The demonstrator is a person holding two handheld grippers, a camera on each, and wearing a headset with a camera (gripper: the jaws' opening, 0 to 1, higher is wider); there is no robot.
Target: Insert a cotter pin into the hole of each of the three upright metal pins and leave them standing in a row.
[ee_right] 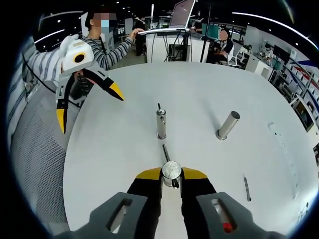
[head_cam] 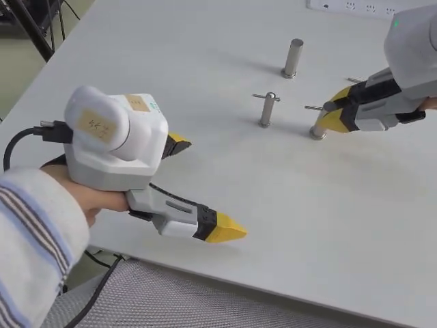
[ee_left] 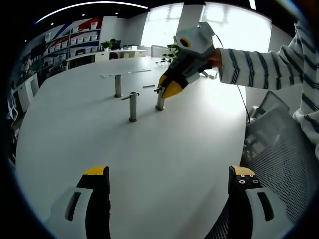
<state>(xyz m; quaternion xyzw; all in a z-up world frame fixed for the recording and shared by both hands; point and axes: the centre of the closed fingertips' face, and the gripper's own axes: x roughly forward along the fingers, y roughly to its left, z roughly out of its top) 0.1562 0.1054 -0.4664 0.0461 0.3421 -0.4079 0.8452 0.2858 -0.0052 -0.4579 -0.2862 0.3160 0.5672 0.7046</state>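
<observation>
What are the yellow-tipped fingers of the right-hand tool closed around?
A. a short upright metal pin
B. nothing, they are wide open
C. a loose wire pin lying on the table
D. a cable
A: in the right gripper view the right gripper has its yellow-tipped fingers pressed against both sides of a short upright silver metal pin.

table (head_cam: 307, 225): white, rounded edge
far pin (head_cam: 293, 58): upright, apart from the others
mid pin (head_cam: 267, 113): upright, cotter (head_cam: 266, 97) through top
near pin (head_cam: 318, 131): upright, cotter stub (head_cam: 313, 107) at side
loose cotter (head_cam: 355, 80): flat, near far pin
power strip (head_cam: 355, 6): far edge
</observation>
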